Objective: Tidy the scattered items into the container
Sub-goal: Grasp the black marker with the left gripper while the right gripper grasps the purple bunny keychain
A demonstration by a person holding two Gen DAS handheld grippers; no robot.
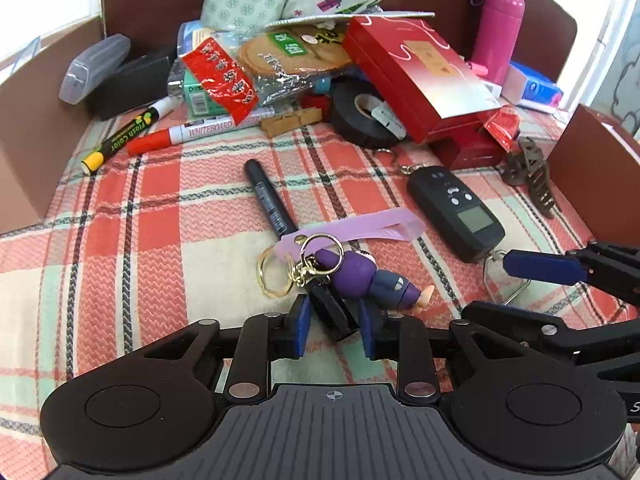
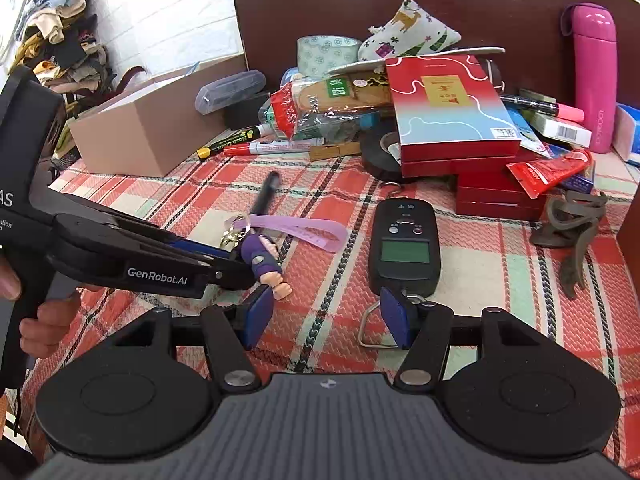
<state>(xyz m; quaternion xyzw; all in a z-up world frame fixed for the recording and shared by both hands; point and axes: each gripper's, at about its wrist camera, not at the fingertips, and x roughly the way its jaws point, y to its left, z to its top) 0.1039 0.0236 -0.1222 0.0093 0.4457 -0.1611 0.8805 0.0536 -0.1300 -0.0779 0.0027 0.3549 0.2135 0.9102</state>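
Note:
A purple figure keychain (image 1: 360, 274) with gold rings (image 1: 276, 276) and a pink strap (image 1: 360, 228) lies on the plaid cloth (image 1: 160, 240). My left gripper (image 1: 334, 316) is shut on its near end, with a black part of it between the blue pads. From the right wrist view, the left gripper (image 2: 240, 268) reaches in from the left onto the keychain (image 2: 264, 260). My right gripper (image 2: 326, 316) is open, and its right pad sits at the metal hook of a black digital scale (image 2: 404, 244). A brown cardboard box (image 2: 132, 136) stands open at the left.
A black pen (image 1: 268, 200) lies beyond the keychain. Behind it a pile holds a red box (image 1: 416, 72), black tape roll (image 1: 360, 116), markers (image 1: 124, 136) and a pink bottle (image 1: 498, 32). A brown plastic piece (image 2: 572, 220) lies right, by another brown wall (image 1: 592, 168).

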